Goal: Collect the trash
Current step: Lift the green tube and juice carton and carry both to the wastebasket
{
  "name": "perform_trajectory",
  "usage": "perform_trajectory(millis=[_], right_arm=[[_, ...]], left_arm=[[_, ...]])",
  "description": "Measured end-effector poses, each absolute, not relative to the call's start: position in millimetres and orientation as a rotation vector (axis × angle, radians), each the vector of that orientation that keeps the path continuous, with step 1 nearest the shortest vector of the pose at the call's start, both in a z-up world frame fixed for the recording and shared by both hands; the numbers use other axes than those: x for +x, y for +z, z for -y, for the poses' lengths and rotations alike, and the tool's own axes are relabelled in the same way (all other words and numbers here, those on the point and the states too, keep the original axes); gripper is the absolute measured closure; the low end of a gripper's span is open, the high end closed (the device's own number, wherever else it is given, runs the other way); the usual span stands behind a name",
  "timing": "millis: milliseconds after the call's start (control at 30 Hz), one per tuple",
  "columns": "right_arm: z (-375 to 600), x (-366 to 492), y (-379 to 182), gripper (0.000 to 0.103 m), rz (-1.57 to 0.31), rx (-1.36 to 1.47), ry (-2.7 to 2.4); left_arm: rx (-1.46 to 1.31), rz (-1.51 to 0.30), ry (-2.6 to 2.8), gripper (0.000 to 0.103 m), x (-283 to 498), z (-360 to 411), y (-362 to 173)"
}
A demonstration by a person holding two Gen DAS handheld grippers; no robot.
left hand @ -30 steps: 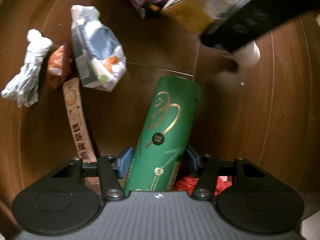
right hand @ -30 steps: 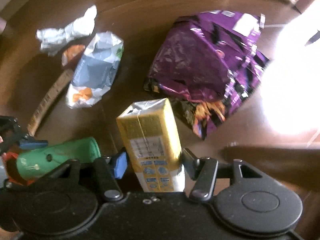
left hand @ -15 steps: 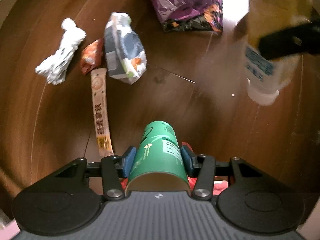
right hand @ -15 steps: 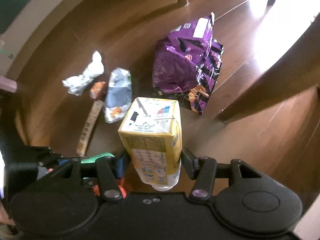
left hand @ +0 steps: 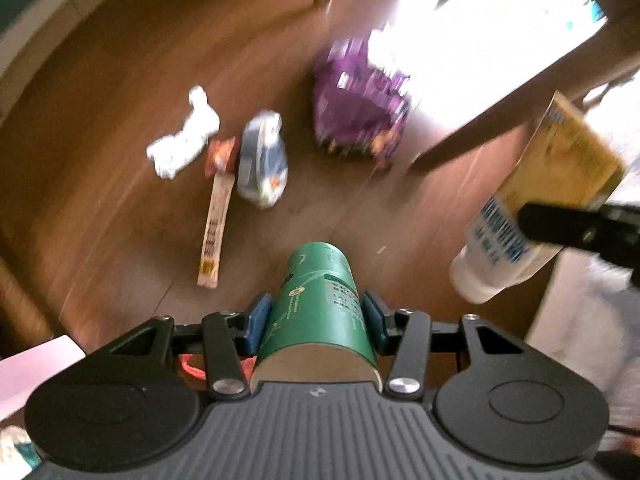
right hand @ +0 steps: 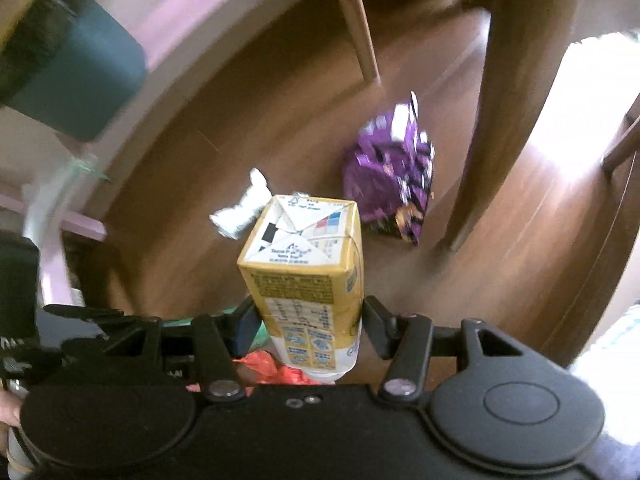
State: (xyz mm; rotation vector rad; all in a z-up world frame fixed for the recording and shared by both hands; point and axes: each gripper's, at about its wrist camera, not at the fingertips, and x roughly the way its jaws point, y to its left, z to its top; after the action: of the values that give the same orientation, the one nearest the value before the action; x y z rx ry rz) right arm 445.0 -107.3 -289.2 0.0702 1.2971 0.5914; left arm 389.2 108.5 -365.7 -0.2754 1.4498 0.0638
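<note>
Both grippers have risen from the floor, left (left hand: 317, 316) jaws clamping green tube (left hand: 318, 304), right (right hand: 308, 320) jaws yellow carton (right hand: 306, 268).

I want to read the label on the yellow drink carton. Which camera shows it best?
The right wrist view: the yellow drink carton sits centred and fairly sharp in the right hand-held gripper, printed faces visible. The left wrist view shows it only blurred at the right edge.

The purple snack bag (left hand: 358, 118) is smeared by motion blur, so its print cannot be read. The near end of the green tube (left hand: 318, 308) is hidden behind the left claw's housing. The yellow carton (right hand: 308, 276) covers part of the crumpled white wrapper (right hand: 244, 210). The dark teal bin (right hand: 68, 64) is blurred and cut off by the frame edge.
</note>
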Motion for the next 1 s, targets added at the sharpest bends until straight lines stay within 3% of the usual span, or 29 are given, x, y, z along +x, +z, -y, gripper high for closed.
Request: perform_trajectory(millis=[533,1000], right_arm=[[207,418,-96,0.049,-0.954,0.088,0.663],[259,459,69,0.049,-0.600,0.029,0.599]], left_arm=[[-0.339,-1.055,0.048,0.055,379,-39,-132],[-0.264,-0.686,-0.012,0.055,427,42,61]])
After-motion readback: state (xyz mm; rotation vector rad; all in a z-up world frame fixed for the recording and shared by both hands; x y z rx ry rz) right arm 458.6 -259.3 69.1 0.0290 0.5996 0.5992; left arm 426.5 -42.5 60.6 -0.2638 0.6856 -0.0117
